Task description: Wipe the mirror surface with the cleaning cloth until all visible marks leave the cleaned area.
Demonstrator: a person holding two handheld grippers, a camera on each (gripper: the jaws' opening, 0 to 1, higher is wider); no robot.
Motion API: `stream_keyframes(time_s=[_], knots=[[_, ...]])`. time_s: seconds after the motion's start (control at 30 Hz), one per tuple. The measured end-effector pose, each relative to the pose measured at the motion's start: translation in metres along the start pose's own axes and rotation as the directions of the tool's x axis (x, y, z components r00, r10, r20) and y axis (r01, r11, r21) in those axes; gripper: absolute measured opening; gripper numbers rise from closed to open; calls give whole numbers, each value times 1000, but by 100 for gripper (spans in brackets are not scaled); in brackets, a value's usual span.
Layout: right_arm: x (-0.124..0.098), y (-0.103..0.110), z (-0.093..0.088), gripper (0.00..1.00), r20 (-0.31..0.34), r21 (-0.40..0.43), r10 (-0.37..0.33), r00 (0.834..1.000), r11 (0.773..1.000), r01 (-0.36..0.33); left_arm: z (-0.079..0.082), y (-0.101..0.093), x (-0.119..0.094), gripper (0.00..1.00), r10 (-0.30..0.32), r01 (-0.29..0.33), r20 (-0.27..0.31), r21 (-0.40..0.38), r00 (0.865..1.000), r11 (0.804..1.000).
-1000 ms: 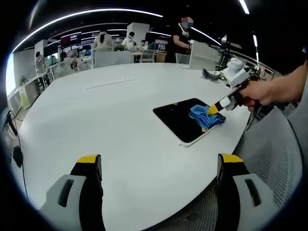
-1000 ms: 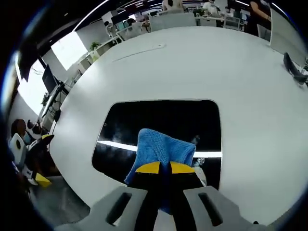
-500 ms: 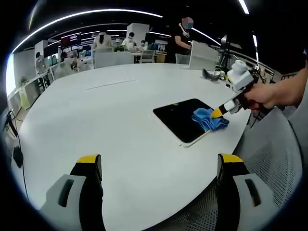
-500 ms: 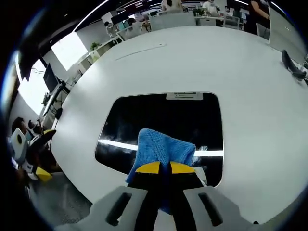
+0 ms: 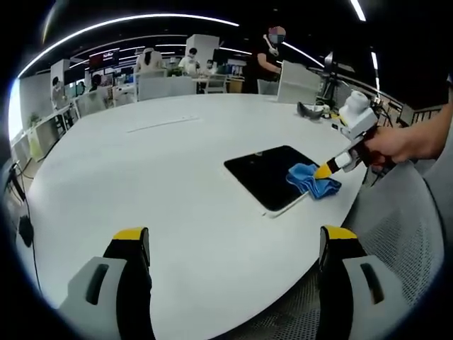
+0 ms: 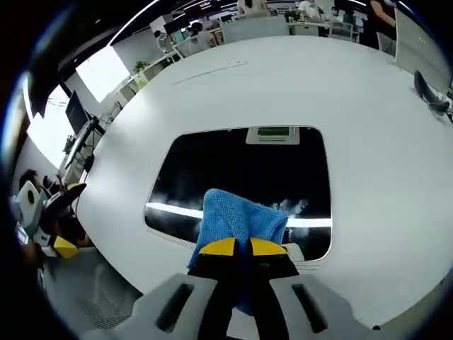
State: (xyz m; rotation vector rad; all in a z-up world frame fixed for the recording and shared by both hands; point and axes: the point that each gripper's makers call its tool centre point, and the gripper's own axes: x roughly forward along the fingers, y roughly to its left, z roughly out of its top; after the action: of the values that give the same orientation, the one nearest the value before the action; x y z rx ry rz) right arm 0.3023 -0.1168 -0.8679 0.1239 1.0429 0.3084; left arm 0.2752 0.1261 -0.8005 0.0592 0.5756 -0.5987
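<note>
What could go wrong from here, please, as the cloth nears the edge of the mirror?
The right tongs hold the cloth at the mirror's near edge, close to the table rim; another pull could drag it off the glass and leave the rest unwiped. Specks beside the cloth could be missed. The mirror lies loose near that rim, so a hard drag might shift it, as the left tongs are not steadying it.

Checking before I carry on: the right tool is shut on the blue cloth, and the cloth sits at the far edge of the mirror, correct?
Not quite. The right tool is shut on the blue cloth, but the cloth sits at the mirror's near edge, closest to that tool, as the right gripper view shows.
</note>
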Motion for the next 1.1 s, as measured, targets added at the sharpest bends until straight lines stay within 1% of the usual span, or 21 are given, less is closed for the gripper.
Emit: stream_keyframes(time_s=[0.27, 0.47, 0.63, 0.9, 1.1], knots=[[0, 0, 0, 0, -8, -11, 5, 1000, 1000, -5, 1, 0, 0, 99, -2, 2, 7, -4, 1000, 1000], [0, -1, 1, 0, -13, 13, 14, 1000, 1000, -13, 4, -1, 0, 99, -4, 4, 18, 0, 1000, 1000], [-2, -3, 1, 0, -13, 7, 13, 1000, 1000, -12, 4, -1, 0, 99, -3, 3, 17, -4, 1000, 1000], [-6, -18, 0, 0, -11, 10, -1, 1000, 1000, 1, 4, -1, 0, 99, -1, 1, 16, -4, 1000, 1000], [-8, -23, -1, 0, -11, 11, -7, 1000, 1000, 8, 3, -1, 0, 99, -2, 2, 13, -10, 1000, 1000]])
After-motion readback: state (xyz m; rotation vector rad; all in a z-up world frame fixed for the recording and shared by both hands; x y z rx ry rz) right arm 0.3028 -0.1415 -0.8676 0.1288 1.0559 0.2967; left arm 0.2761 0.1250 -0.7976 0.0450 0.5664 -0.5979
